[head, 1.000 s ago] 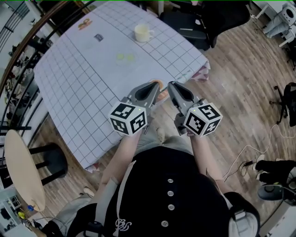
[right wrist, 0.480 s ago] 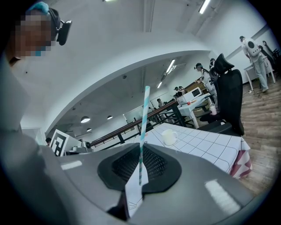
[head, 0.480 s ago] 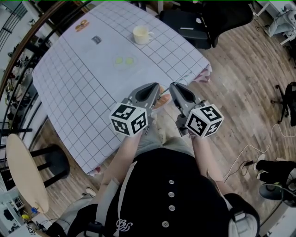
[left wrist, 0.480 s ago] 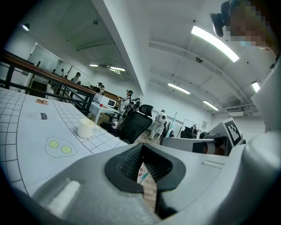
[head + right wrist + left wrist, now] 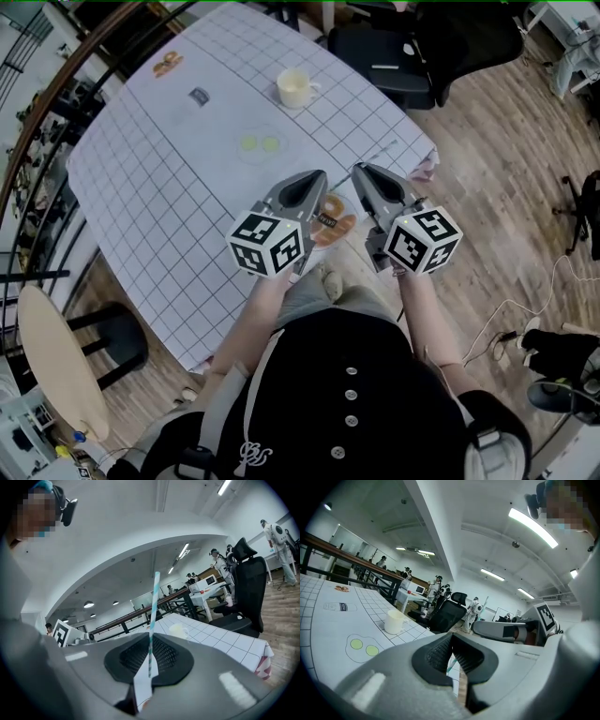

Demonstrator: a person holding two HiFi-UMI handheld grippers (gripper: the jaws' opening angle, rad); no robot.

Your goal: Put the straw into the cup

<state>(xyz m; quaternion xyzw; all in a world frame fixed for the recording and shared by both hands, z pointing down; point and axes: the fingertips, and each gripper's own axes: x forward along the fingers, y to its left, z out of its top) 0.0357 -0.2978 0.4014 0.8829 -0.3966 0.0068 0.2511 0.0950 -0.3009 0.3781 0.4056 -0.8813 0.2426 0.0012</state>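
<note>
Near: both grippers out side by side over the near edge of the table (image 5: 159,197), pointing across it

- right gripper (image 5: 366,176): jaws clamped on the straw (image 5: 153,611), with a white paper slip (image 5: 142,684) pinched in just below it. The straw stands up out of the pads, long axis close to upright and crosswise to the gripper's line, most of its length above the jaws
- left gripper (image 5: 314,180): jaws together. A thin teal sliver (image 5: 450,665) shows in the slit; cannot tell if it is gripped or lies beyond

Mid: two green dots (image 5: 259,143) printed on the cloth, between grippers and cup

Far: cup (image 5: 293,88) upright, mouth up, well apart from both grippers. It lies ahead and a little left of the straw hand; in the right gripper view it sits just right of the straw

Judgement: left is slightly nearer the cup, but right carries the straw. The lower end must be carried forward over the mouth, then dropped in
</note>
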